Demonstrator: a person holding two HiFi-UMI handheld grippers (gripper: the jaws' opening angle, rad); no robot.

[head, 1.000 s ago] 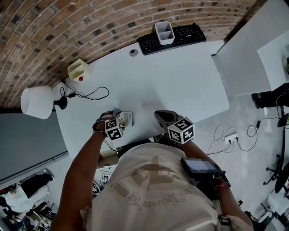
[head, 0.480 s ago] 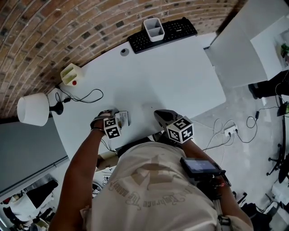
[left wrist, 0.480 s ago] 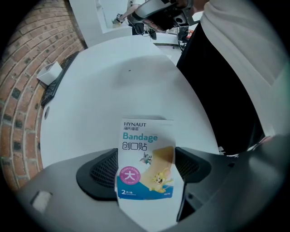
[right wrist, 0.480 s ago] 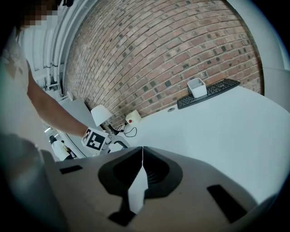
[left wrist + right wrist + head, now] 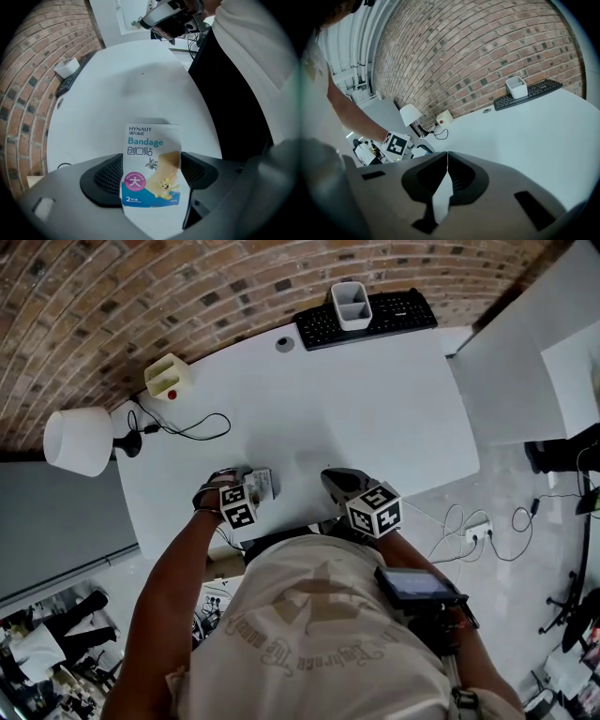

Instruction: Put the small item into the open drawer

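We hold 2 grippers over the near edge of the desk [image 5: 375,399]: the right gripper [image 5: 447,161], jaws pressed together on nothing, likely idle; the left gripper [image 5: 152,180] pinching the bandage packet [image 5: 150,145] above that edge, label up, seemingly for carrying. No drawer is in view.

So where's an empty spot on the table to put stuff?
The table's middle and right side are bare, from the keyboard to the near edge. The left corner is crowded: lamp, cable, yellow box.
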